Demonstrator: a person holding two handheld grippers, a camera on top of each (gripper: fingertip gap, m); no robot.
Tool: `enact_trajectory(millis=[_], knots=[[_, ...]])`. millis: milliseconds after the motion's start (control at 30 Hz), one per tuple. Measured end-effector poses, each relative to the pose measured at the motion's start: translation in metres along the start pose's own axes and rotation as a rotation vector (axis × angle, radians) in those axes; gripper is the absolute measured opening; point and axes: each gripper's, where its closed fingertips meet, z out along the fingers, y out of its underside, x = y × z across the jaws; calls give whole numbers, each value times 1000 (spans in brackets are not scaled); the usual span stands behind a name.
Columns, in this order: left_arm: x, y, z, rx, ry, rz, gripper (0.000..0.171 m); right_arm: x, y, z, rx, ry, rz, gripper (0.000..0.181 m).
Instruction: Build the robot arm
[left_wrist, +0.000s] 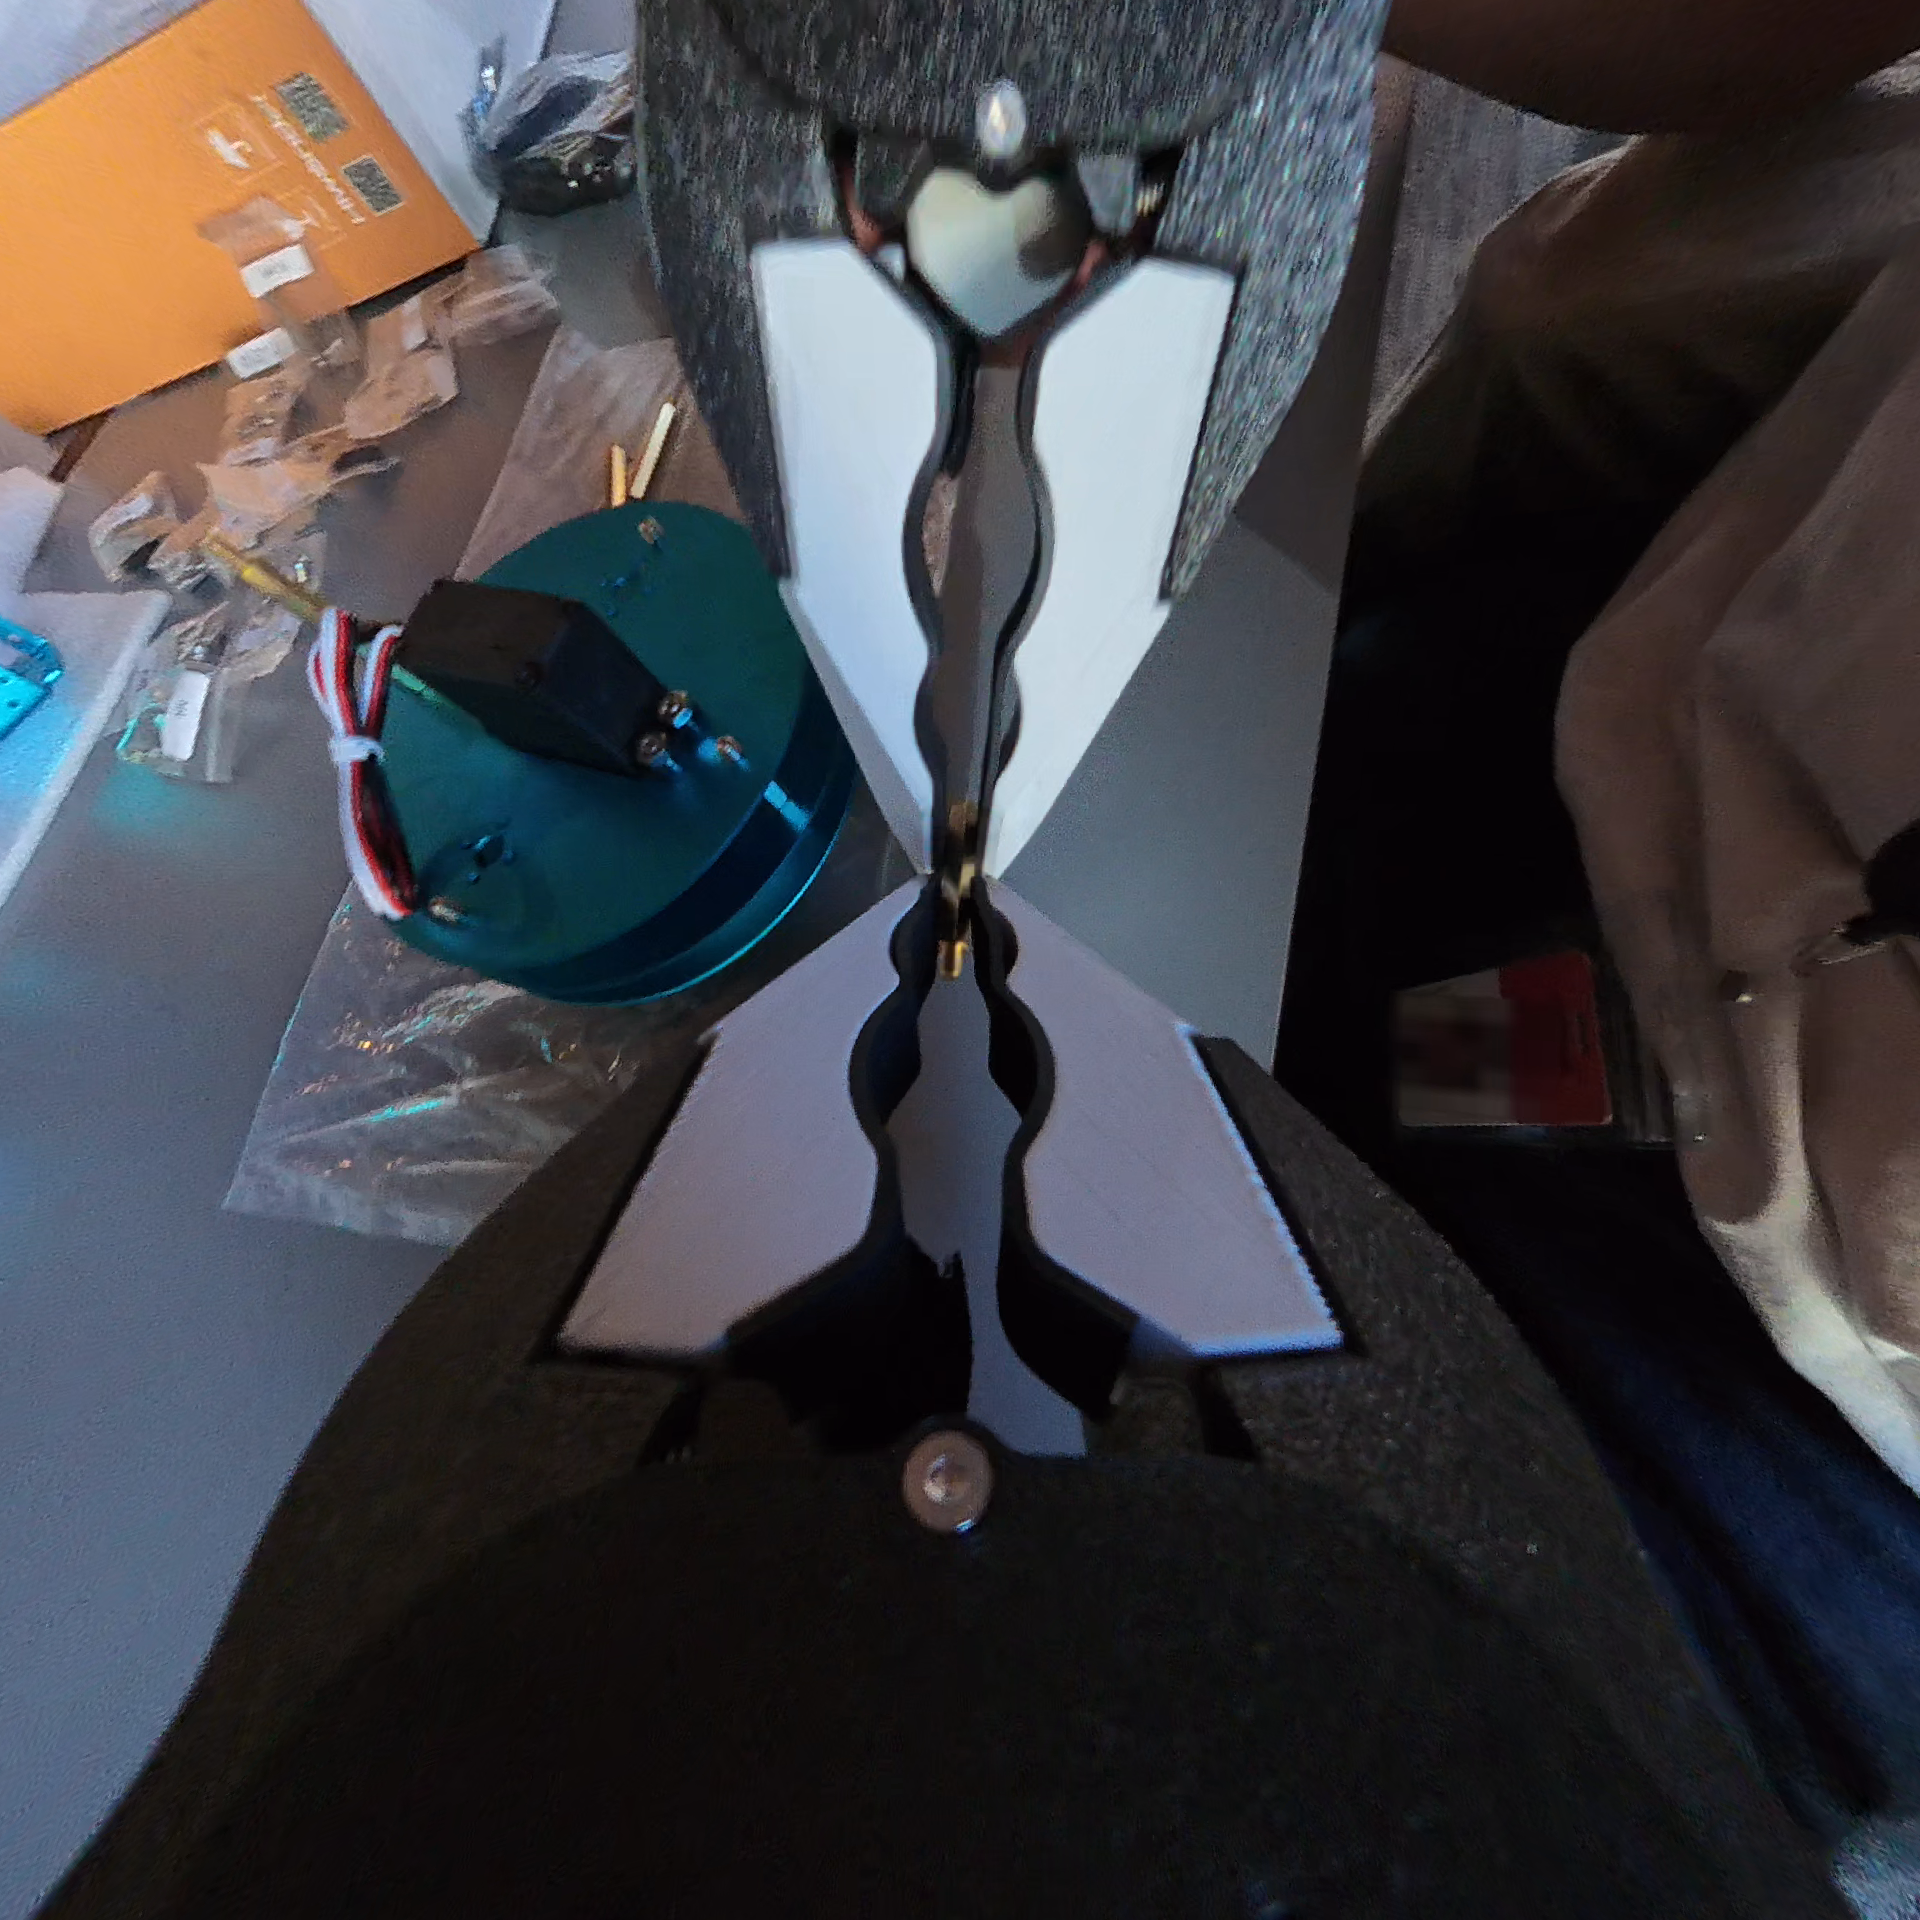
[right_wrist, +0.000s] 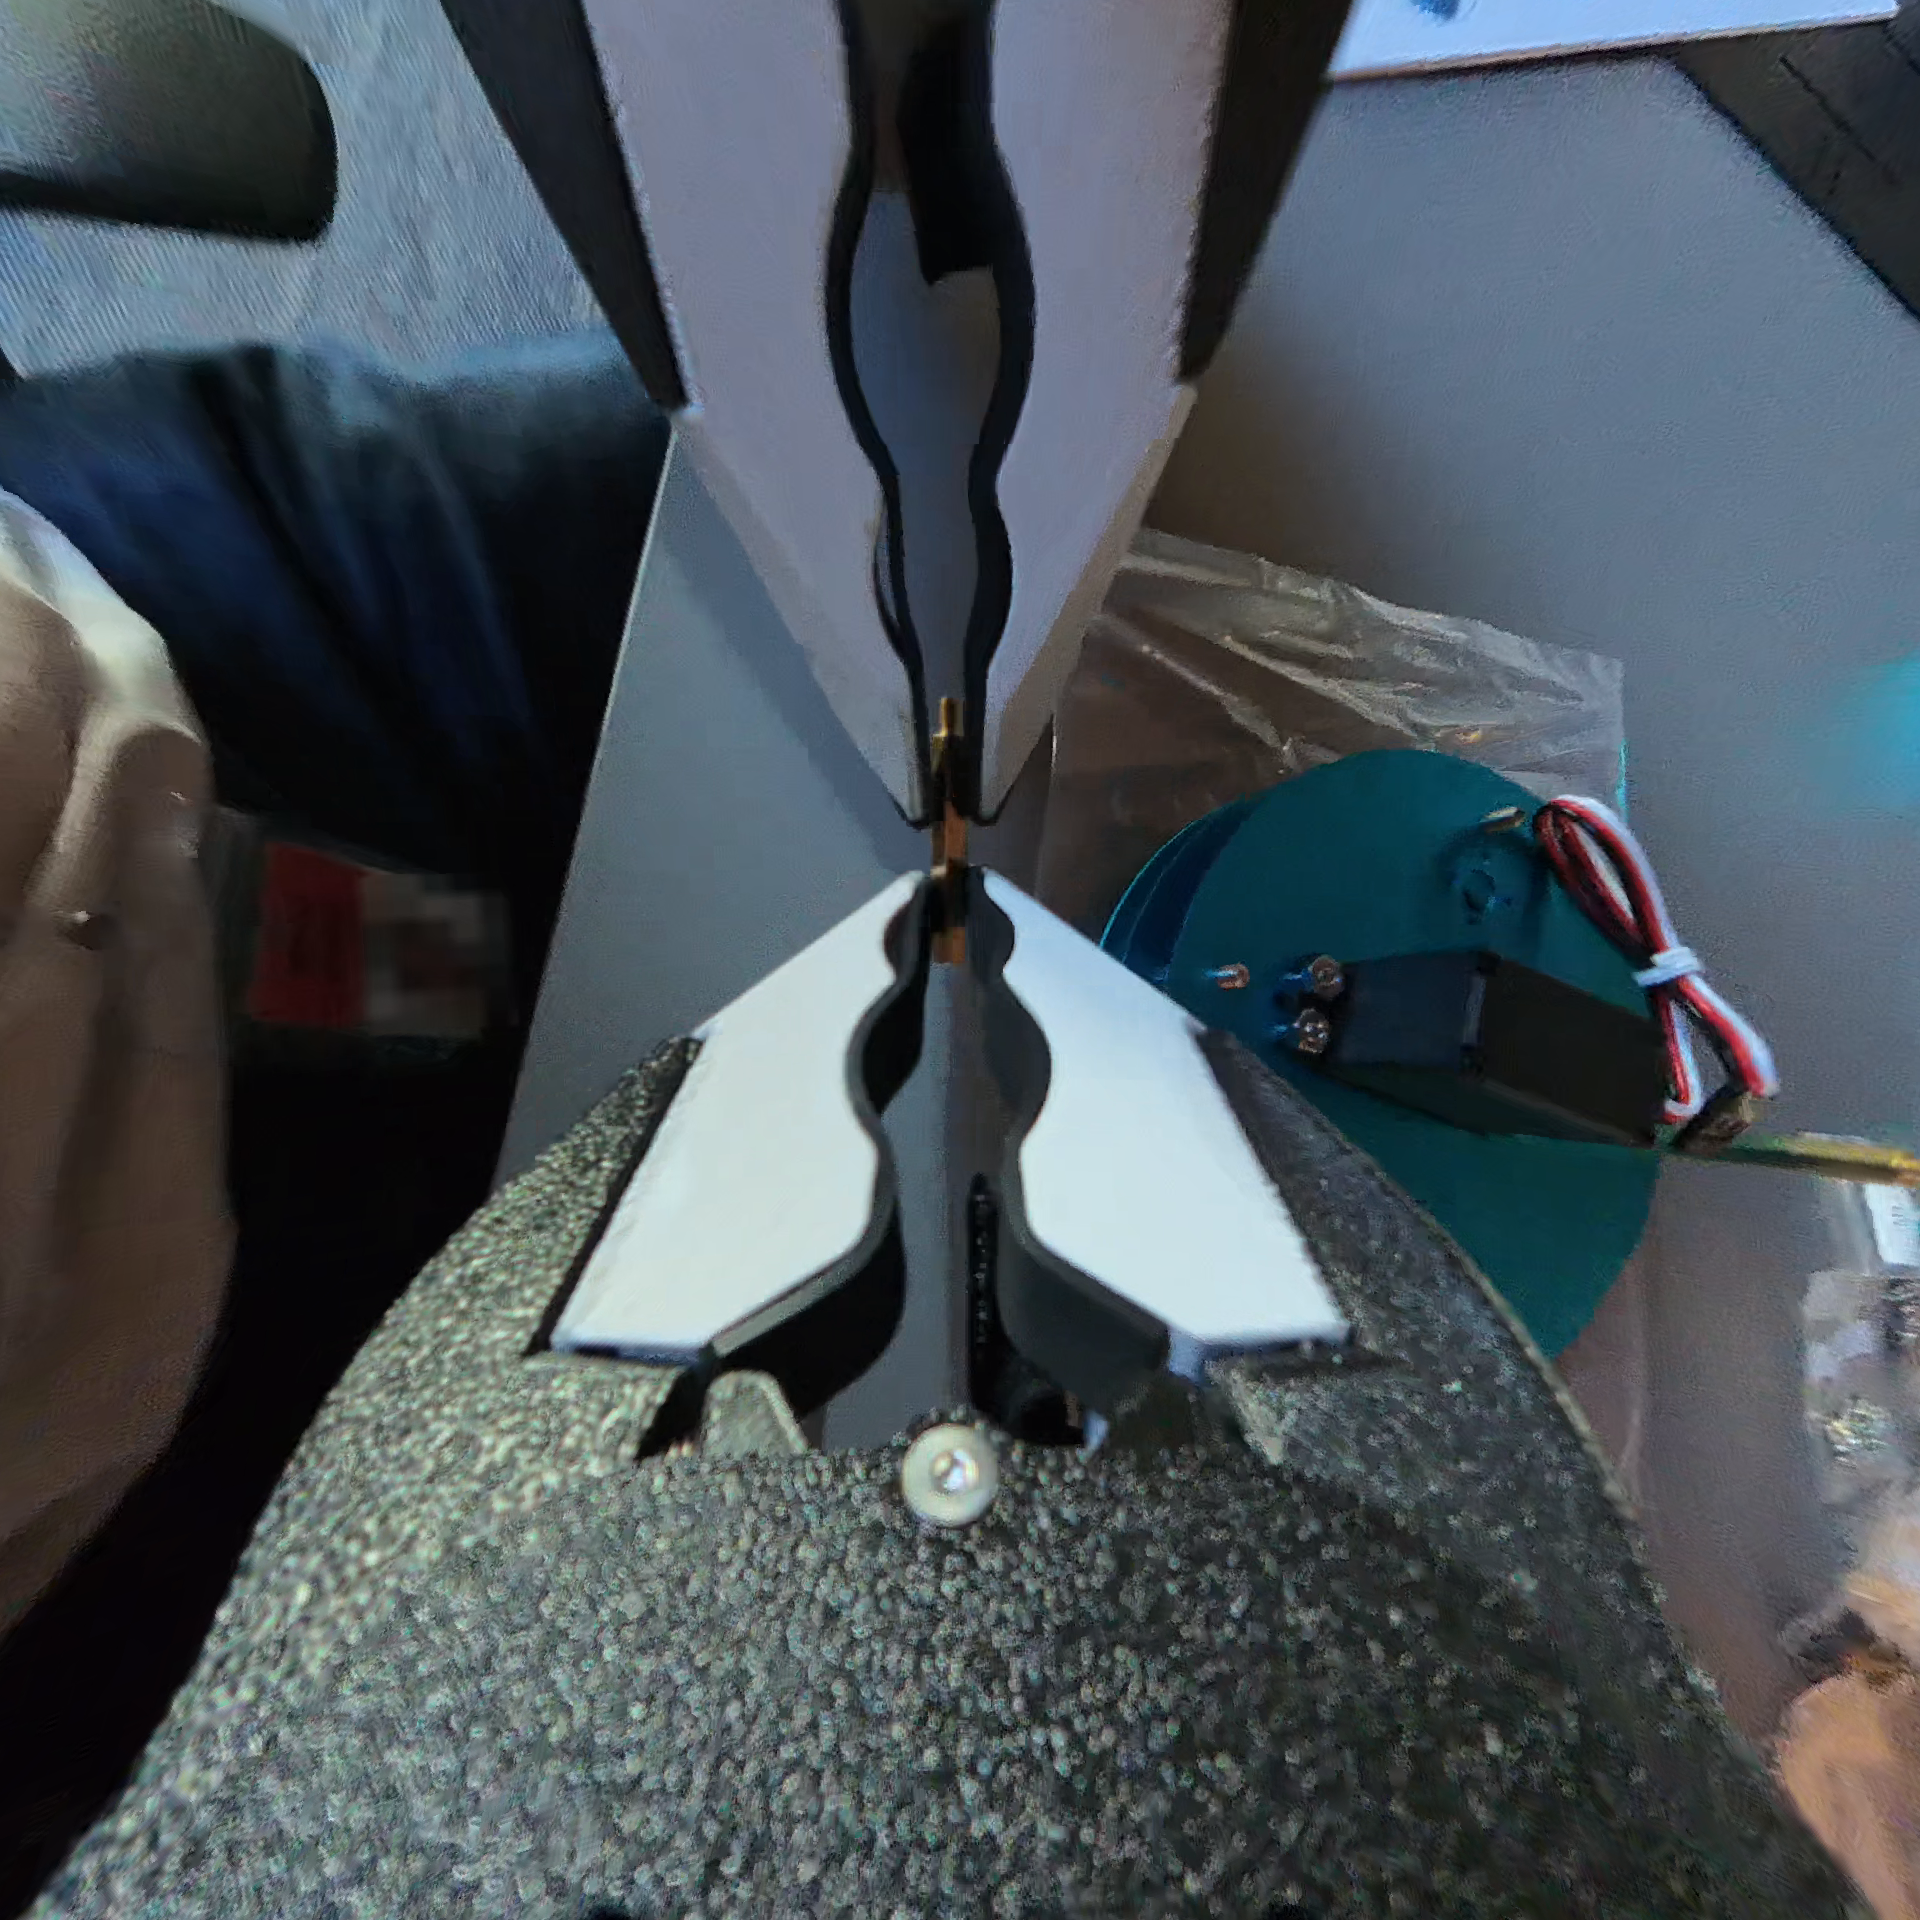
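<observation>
My two grippers meet tip to tip above the grey table edge. In the left wrist view, my left gripper (left_wrist: 956, 909) comes from below and my right gripper (left_wrist: 961, 836) from above. Both are shut on one small brass standoff (left_wrist: 952, 951), each on one end. In the right wrist view, my right gripper (right_wrist: 948, 909) is below, the left gripper (right_wrist: 948, 795) above, and the brass standoff (right_wrist: 948, 854) bridges the gap between them. A round teal plate (left_wrist: 582, 831) with a black servo (left_wrist: 540, 675) and red-white wires lies just beside them on the table; it also shows in the right wrist view (right_wrist: 1382, 1174).
A clear plastic bag (left_wrist: 416, 1091) lies under the teal plate. An orange box (left_wrist: 187, 208), several small parts bags (left_wrist: 301, 416) and loose brass standoffs (left_wrist: 655, 436) sit farther back. A person's beige clothing (left_wrist: 1714, 727) is past the table edge. Both grippers' tips are close together, under 4 cm apart. It is some 8 cm from my right tips to the round teal plate (left_wrist: 582, 831).
</observation>
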Motion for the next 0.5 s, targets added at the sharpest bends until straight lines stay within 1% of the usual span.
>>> enact_trajectory(millis=[100, 200, 233, 300, 367, 433, 500], knots=[[-1, -15, -2, 45, 13, -13, 0, 0, -1, 2, -8, -25, 5, 4], [-21, -30, -14, 143, -94, -111, 0, 7, -6, -2, 66, -9, 74, 4], [-28, -32, -20, 185, -131, -175, 3, 9, -7, -4, 91, -12, 113, 4], [-36, -36, -33, 312, -173, -352, 11, 20, -10, -11, 162, 51, 195, 4], [-39, -41, -46, 469, -177, -541, 14, 32, -17, -20, 259, 130, 293, 4], [-40, -44, -50, 595, -170, -683, 15, 35, -29, -32, 380, 170, 373, 4], [-36, -46, -42, 637, -137, -750, 16, 36, -36, -37, 436, 218, 397, 4]])
